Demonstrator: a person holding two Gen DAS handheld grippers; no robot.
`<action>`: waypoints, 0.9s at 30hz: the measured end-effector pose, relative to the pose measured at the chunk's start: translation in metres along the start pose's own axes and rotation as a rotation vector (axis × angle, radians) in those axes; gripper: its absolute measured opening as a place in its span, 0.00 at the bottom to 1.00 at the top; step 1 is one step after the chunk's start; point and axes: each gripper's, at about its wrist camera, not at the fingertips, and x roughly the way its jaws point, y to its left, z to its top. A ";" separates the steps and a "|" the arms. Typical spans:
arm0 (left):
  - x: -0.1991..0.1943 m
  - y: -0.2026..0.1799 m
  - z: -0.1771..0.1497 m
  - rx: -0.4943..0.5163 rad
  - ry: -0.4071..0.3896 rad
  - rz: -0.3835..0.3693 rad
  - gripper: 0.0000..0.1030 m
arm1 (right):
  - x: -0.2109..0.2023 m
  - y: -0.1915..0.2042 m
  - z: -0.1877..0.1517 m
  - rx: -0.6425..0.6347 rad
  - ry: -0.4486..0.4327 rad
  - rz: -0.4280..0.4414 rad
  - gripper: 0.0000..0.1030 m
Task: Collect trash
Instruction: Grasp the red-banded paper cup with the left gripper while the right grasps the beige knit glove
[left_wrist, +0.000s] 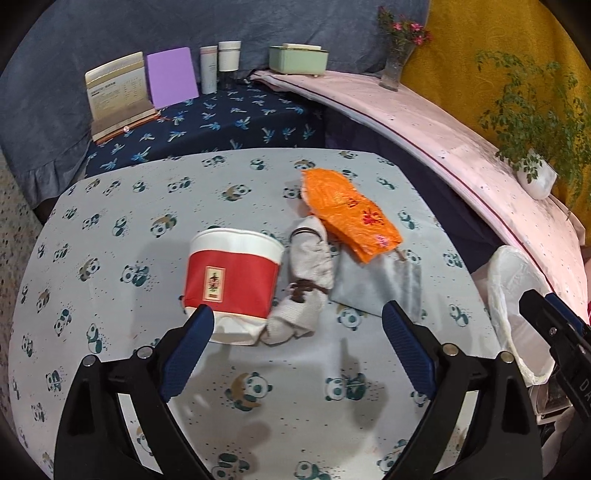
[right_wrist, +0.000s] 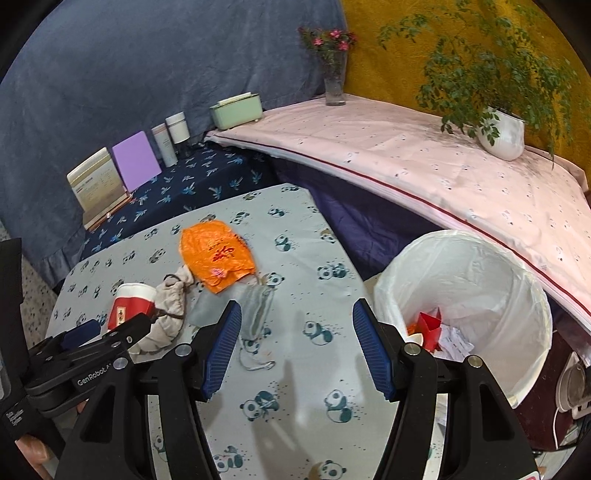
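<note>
Left wrist view showed the left claw (left_wrist: 297, 325) spread wide and empty above the panda-print tabletop (left_wrist: 110, 229). Just ahead of its fingertips lay a red and white paper cup (left_wrist: 232, 278) on its side, touching a beige drawstring pouch (left_wrist: 308, 284). Beyond these an orange plastic bag (left_wrist: 347, 210) overlapped a grey face mask (left_wrist: 376, 284). From the right wrist view, the right claw (right_wrist: 297, 341) also hung released, gripping nothing, over the tabletop's near right part, with the mask just ahead of its left finger. To its right stood a white-lined bin (right_wrist: 517, 306), off the tabletop's edge, with red and white scraps (right_wrist: 432, 325) inside. On the pink-covered shelf (right_wrist: 406, 155) behind sat a potted plant (right_wrist: 498, 129) and a flower vase (right_wrist: 334, 81).
</note>
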 end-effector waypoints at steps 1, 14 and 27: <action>0.001 0.003 0.000 -0.004 0.002 0.004 0.85 | 0.002 0.004 0.000 -0.007 0.005 0.005 0.59; 0.035 0.045 0.009 -0.056 0.059 0.068 0.86 | 0.035 0.055 -0.001 -0.080 0.057 0.073 0.59; 0.073 0.067 0.010 -0.084 0.153 0.071 0.66 | 0.078 0.097 0.001 -0.127 0.111 0.130 0.59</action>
